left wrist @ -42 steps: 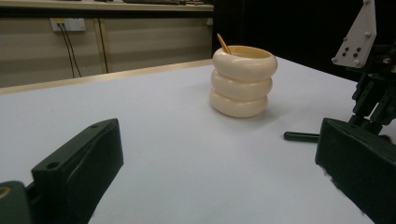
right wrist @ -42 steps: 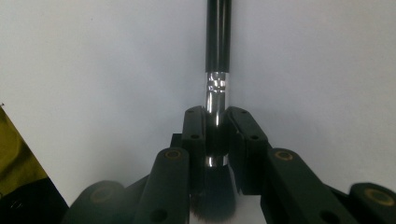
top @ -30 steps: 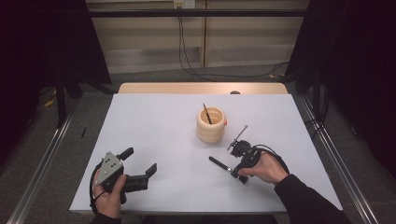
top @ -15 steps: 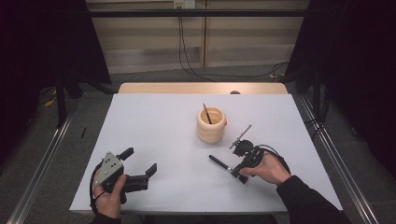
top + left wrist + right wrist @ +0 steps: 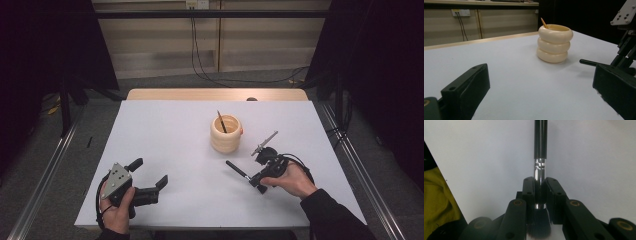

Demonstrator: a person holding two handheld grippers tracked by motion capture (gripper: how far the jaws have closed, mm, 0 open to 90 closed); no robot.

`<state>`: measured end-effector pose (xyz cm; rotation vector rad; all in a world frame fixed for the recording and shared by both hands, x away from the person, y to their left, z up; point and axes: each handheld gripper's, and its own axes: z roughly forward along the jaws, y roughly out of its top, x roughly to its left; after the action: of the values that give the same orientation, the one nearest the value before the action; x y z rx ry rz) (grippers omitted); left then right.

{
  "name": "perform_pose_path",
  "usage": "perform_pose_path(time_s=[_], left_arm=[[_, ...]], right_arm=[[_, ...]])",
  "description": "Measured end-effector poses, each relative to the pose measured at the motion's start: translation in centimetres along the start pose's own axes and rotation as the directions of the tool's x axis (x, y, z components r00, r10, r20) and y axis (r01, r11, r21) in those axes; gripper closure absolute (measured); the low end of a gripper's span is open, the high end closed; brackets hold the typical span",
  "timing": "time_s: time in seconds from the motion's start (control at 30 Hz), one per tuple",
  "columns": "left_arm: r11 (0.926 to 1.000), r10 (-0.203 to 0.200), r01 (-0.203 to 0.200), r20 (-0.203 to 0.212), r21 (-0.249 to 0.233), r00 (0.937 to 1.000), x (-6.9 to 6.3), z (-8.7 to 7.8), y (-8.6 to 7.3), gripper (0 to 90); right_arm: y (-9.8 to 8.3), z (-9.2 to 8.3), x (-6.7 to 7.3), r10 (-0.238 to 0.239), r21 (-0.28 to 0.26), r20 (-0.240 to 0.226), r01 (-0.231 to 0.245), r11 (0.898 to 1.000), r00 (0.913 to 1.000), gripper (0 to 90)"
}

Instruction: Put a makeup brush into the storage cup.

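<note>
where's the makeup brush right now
The brush is clamped by its metal ferrule in the right gripper, handle pointing out over the white table. In the high view it sits just near-right of the cream holder.

The high view looks forward and down over the whole bench [image 5: 165, 140]. The left tool [image 5: 536, 95] camera sits low, facing along its jaws toward the ringed cup [image 5: 553, 43], which the high view shares. The right tool [image 5: 540, 191] camera looks close along its jaws at the brush [image 5: 540, 157].
</note>
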<state>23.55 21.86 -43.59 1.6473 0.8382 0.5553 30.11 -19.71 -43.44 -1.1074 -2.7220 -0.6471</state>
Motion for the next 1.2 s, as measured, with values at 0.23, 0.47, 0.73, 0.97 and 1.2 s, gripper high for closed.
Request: perform_pose_path(time_s=[0.23,0.47,0.73,0.97,1.2], left_arm=[[1.0000,0.000,0.000,0.000,0.000,1.0000,0.0,0.0,0.0,0.9],[1.0000,0.005,-0.005,-0.001,0.002,1.0000,0.0,0.0,0.0,0.9],[1.0000,0.006,-0.006,-0.001,0.001,1.0000,0.0,0.0,0.0,0.9],[1.0000,0.001,-0.001,-0.005,-0.003,1.0000,0.0,-0.1,0.0,1.0],[1.0000,0.002,-0.002,-0.004,-0.003,1.0000,0.0,-0.1,0.0,1.0]], right_arm=[[-0.5,-0.6,0.2,0.020,-0.077,-0.014,-0.021,0.997,0.9997,78.2],[-1.3,-0.7,0.0,0.029,-0.142,-0.018,-0.032,0.989,0.9994,78.2],[-1.8,-1.5,0.0,0.005,-0.229,-0.015,-0.008,0.973,0.9999,78.2],[-2.0,-1.9,-0.1,-0.020,-0.310,-0.008,0.017,0.950,0.9998,78.2],[-2.4,-2.7,0.1,-0.041,-0.401,0.002,0.038,0.915,0.9992,78.2]])
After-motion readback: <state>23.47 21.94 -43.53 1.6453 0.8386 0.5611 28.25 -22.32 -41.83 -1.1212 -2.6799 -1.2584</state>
